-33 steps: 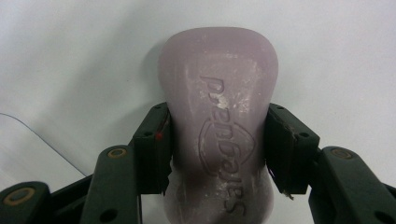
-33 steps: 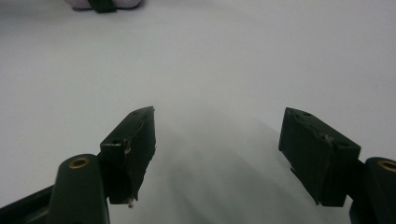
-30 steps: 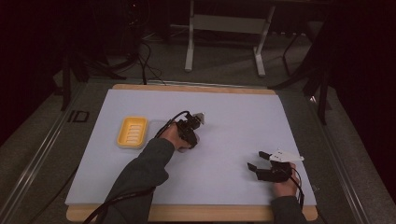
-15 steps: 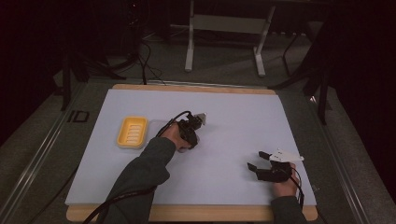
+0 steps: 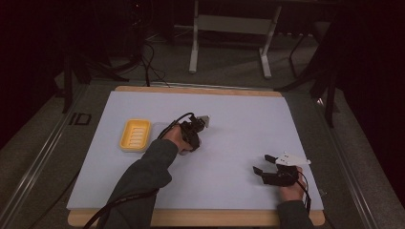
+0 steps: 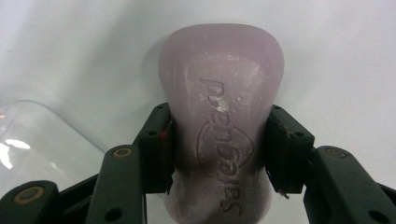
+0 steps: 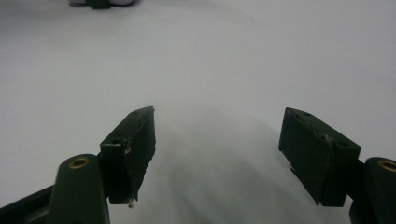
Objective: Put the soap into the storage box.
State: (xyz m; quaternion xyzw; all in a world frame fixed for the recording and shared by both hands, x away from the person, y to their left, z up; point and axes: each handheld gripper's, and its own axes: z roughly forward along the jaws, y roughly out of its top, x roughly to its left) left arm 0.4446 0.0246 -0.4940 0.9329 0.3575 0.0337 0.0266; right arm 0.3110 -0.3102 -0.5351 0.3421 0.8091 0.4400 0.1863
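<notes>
On the white table mat [image 5: 239, 143], the left gripper [image 6: 217, 149] clamps a lilac soap bar [image 6: 222, 107] between its jaws, right of the yellow soap dish [image 5: 135, 135]. The right gripper [image 7: 217, 149] rests wide open, empty, well apart.

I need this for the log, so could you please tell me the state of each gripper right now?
Left gripper: shut on the soap.
Right gripper: open, holding nothing, above the table.

Pale lilac soap bar [image 6: 219, 121], waisted, embossed lettering facing up, powdery scuffs; lying flat on white bench [image 5: 239, 143], pinched at its waist. Yellow ridged soap dish [image 5: 135, 134] just left, empty.
</notes>
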